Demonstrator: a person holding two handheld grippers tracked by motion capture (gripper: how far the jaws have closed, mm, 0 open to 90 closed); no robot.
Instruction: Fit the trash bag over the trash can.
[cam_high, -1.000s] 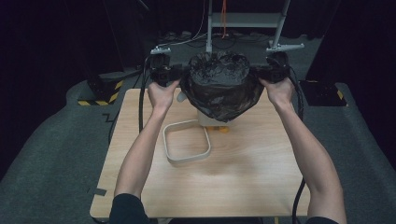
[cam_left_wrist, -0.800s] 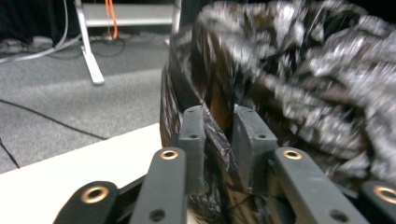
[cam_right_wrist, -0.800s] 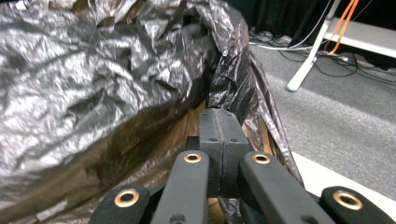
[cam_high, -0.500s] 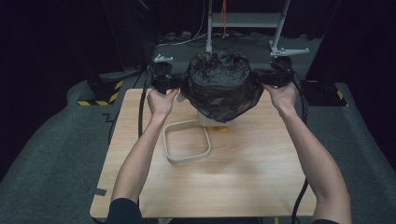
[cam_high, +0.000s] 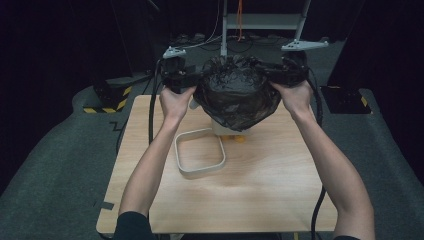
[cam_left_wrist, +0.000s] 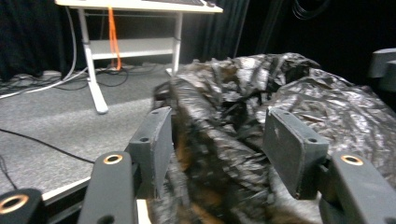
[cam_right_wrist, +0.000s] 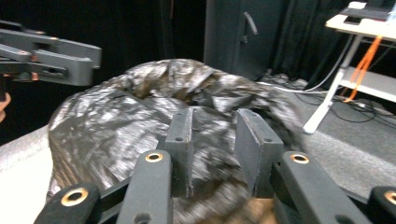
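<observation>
Jaws just opening: left gripper (cam_left_wrist: 219, 149) and right gripper (cam_right_wrist: 215, 149) both straddle black bag (cam_high: 234, 95), unclamped (high view adds white tray (cam_high: 199, 151) below).

Right gripper (cam_right_wrist: 214, 149) fingers, just opening, straddle the black bag (cam_right_wrist: 140, 116).

Wooden table (cam_high: 260, 200) sits mid-floor on grey carpet (cam_high: 55, 165); a white rectangular tray (cam_high: 199, 152) lies near its middle, a small orange thing (cam_high: 239, 138) just beyond that tray toward the table's far edge; off the table's far left corner, a yellow-and-black striped block (cam_high: 107, 100); behind the table, a white-legged desk (cam_left_wrist: 140, 5) with an orange cable (cam_left_wrist: 112, 39) hanging and cables on the floor (cam_left_wrist: 42, 81).
</observation>
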